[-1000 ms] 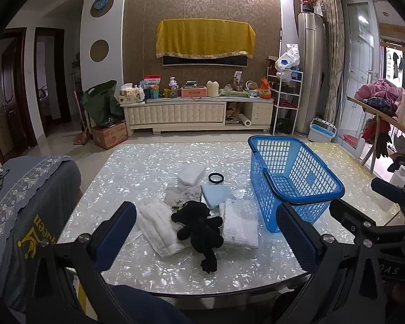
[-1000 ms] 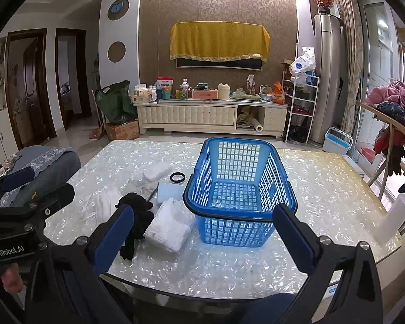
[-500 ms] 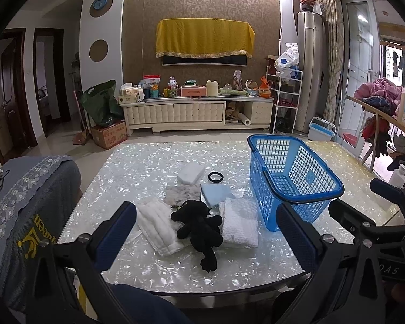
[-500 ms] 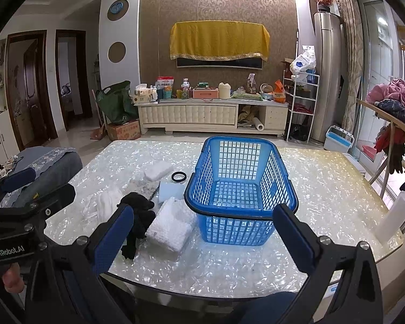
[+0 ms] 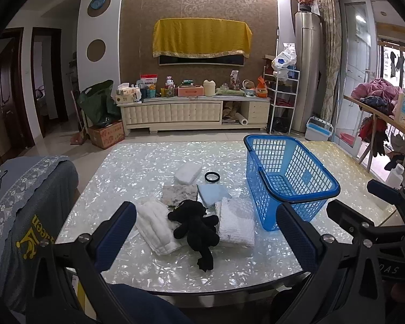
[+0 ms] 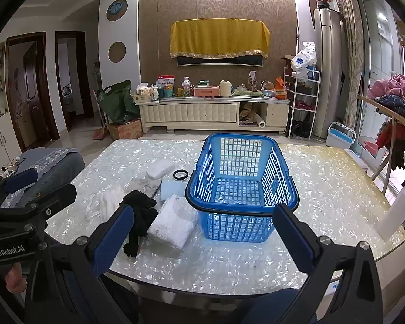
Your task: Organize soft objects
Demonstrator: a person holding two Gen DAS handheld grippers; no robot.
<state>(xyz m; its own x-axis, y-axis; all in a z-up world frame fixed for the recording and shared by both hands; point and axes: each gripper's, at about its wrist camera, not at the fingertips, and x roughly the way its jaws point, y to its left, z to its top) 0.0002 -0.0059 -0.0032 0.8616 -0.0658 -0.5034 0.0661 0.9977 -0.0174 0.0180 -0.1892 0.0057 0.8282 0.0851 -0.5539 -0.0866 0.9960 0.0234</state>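
A black plush toy [image 5: 194,228] lies on the table between two folded white towels, one left [image 5: 155,225] and one right [image 5: 236,222]. Behind them sit a grey speckled cloth [image 5: 179,193], a pale blue sponge [image 5: 213,193] and a white sponge [image 5: 187,174]. An empty blue basket [image 5: 289,181] stands at the right. My left gripper [image 5: 205,240] hangs open above the near table edge, facing the toy. My right gripper [image 6: 199,235] is open too, in front of the basket [image 6: 243,186], with the toy [image 6: 139,210] and a towel [image 6: 174,222] at its left finger.
A black ring [image 5: 212,176] lies by the white sponge. A chair with a grey cover [image 5: 27,202] stands at the table's left side. A white bottle [image 6: 397,210] is at the table's right edge. A TV cabinet lines the far wall.
Both grippers have drifted slightly forward and up toward the table. The objects on the table have not moved.
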